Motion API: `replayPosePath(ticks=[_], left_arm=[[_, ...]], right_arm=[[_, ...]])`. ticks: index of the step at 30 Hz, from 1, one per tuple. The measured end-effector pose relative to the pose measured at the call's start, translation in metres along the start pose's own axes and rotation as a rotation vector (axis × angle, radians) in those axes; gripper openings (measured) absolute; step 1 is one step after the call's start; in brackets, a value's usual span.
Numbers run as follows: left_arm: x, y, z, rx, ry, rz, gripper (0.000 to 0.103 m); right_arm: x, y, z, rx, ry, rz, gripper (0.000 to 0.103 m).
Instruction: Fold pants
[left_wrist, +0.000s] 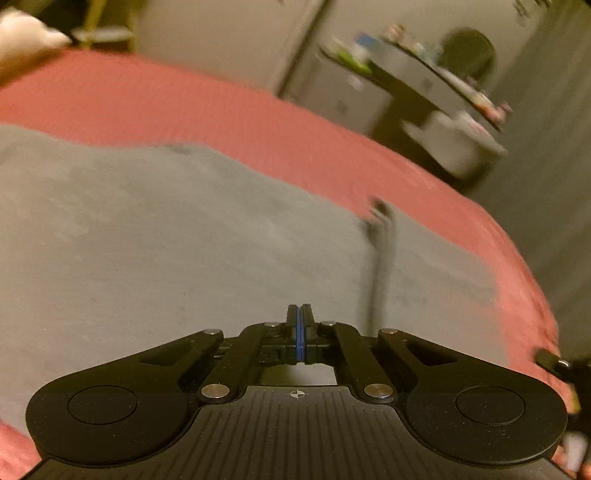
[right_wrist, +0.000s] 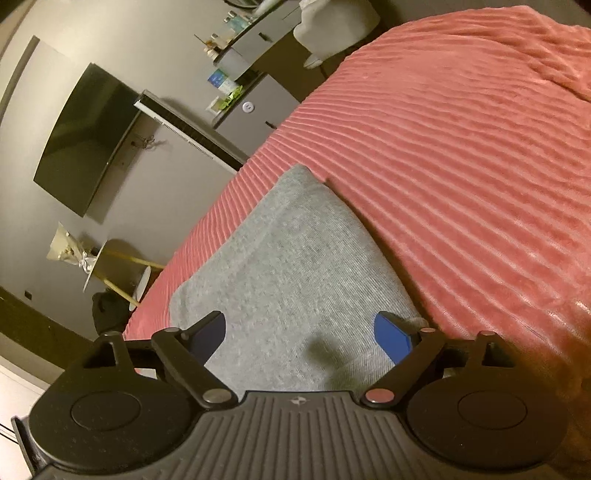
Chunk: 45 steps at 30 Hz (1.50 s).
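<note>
A: Where does the grey knit pants lie?

B: On the pink ribbed plush bedspread; spread flat as a long strip near the bed's edge; looks already halved lengthwise, judging by the narrow shape and the doubled edge at the near end.

A: And from the right gripper?

B: Straight ahead and just beneath; long axis running directly away along the line of the fingers, far end toward the wall; near end between the blue pads.

A: State of that tool?

B: Spread wide; nothing caught; one finger over each side of the strip.

A: The left gripper?

B: Pressed together, blue pads meeting; no cloth visible between them; hanging over a broad stretch of the same grey cloth, with a dark drawstring trailing off ahead and to the right; badly blurred there, so hard to say whether touching or just above.

A: Nearer one for the next fold?

B: Probably the right; lined up with the long axis and straddling the near end; likely just needs to drop, close on that edge and carry it forward toward the far end; left would have to open first.
</note>
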<state>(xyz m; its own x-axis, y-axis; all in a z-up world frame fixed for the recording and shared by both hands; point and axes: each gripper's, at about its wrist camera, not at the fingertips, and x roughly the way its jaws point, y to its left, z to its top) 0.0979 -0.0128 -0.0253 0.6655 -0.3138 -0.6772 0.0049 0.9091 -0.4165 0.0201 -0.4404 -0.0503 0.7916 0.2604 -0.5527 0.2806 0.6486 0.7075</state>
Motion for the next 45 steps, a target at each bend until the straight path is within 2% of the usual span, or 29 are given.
replayPosePath(ticks=[1, 3, 4, 5, 8, 12, 16, 18, 19, 20, 23, 28, 34, 38, 42, 45], left_arm=[[-0.002, 0.009, 0.001, -0.049, -0.002, -0.041, 0.004], [0.0, 0.019, 0.001, -0.13, 0.034, -0.167, 0.014], [0.003, 0.017, 0.001, -0.14, 0.053, -0.223, 0.035], [0.006, 0.011, -0.001, -0.128, 0.067, -0.253, 0.052], [0.025, -0.017, -0.003, -0.062, 0.133, -0.293, 0.056], [0.065, -0.029, -0.009, -0.068, 0.257, -0.309, 0.056], [0.082, -0.015, -0.008, -0.209, 0.3, -0.41, 0.056], [0.085, -0.01, -0.01, -0.245, 0.299, -0.424, 0.043], [0.086, -0.01, -0.012, -0.225, 0.296, -0.397, 0.023], [0.087, -0.01, -0.014, -0.211, 0.296, -0.376, 0.021], [0.086, -0.007, -0.017, -0.225, 0.282, -0.401, 0.018], [0.064, -0.016, -0.019, -0.125, 0.207, -0.375, 0.016], [0.047, -0.008, -0.013, -0.162, 0.158, -0.409, 0.014], [0.034, 0.002, -0.008, -0.159, 0.13, -0.367, 0.014], [0.021, 0.021, 0.001, -0.223, 0.075, -0.333, 0.014], [0.012, 0.028, 0.001, -0.205, 0.071, -0.252, 0.014]], right_arm=[[0.0, -0.002, 0.0, 0.014, 0.001, 0.007, 0.089], [0.002, -0.006, 0.001, 0.044, 0.005, 0.019, 0.089], [0.003, -0.008, 0.002, 0.052, 0.008, 0.021, 0.089], [0.003, -0.008, 0.001, 0.053, 0.011, 0.019, 0.089], [0.005, -0.002, -0.001, 0.018, 0.018, 0.004, 0.089], [0.005, 0.003, -0.002, -0.024, 0.029, -0.013, 0.089], [0.007, 0.005, -0.001, -0.044, 0.031, -0.027, 0.089], [0.009, 0.004, 0.0, -0.041, 0.03, -0.031, 0.089], [0.01, 0.004, 0.001, -0.039, 0.031, -0.034, 0.089], [0.011, 0.004, 0.0, -0.039, 0.033, -0.04, 0.089], [0.015, 0.008, 0.0, -0.058, 0.04, -0.061, 0.088], [0.015, 0.011, -0.001, -0.103, 0.043, -0.083, 0.089], [0.007, 0.007, 0.001, -0.084, 0.025, -0.059, 0.089], [-0.004, 0.005, 0.001, -0.062, -0.009, -0.025, 0.089], [-0.009, 0.0, 0.001, -0.031, -0.02, -0.043, 0.089], [-0.01, -0.003, 0.002, -0.009, -0.02, -0.037, 0.089]])
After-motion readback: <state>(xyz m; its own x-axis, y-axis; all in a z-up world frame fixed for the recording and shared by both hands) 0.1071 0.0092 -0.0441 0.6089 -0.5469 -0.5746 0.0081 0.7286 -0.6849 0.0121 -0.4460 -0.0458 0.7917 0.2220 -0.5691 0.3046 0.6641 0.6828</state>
